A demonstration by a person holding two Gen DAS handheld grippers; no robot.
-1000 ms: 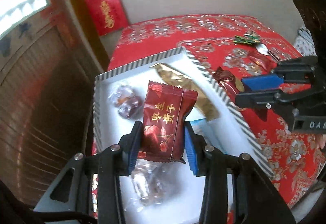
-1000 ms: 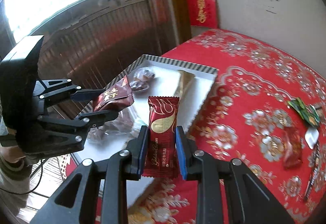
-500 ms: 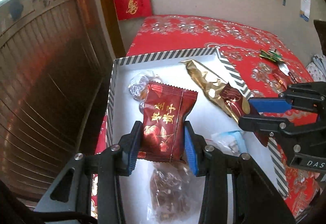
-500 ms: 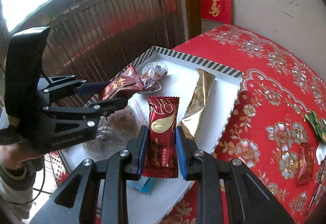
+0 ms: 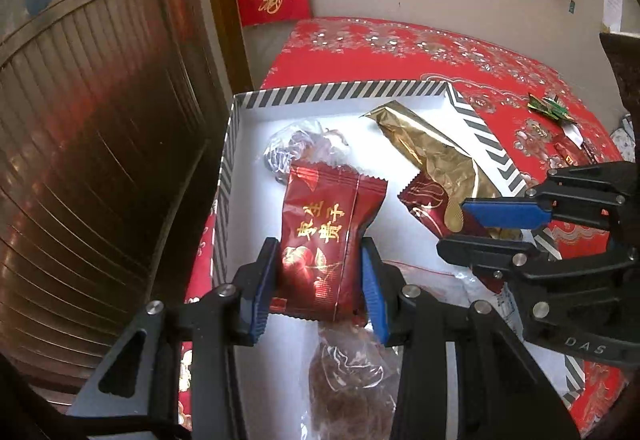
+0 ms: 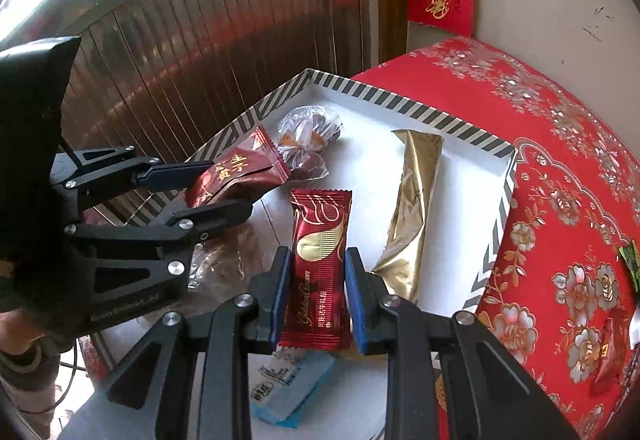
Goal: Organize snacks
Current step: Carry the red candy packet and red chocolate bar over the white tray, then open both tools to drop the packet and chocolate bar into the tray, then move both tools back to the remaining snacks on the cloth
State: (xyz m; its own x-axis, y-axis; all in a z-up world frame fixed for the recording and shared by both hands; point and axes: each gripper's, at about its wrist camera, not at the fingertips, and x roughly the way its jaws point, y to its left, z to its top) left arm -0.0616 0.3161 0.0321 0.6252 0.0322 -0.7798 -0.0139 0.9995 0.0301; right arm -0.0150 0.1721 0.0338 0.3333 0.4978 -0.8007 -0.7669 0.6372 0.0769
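Note:
My left gripper is shut on a dark red candy packet with gold Chinese characters, held above the white box with a striped rim. The left gripper and its packet also show in the right wrist view. My right gripper is shut on a dark red and gold wafer bar, also over the box. In the left wrist view the right gripper holds that bar at the right. A gold bar and clear-wrapped sweets lie in the box.
A clear bag of brown snacks and a blue-white packet lie at the box's near end. Loose green and red candies lie on the red floral tablecloth. A wooden slatted door stands at the left.
Both grippers have moved further over the box with their packets still held. The right gripper's bar now hangs above the box floor beside the gold bar.

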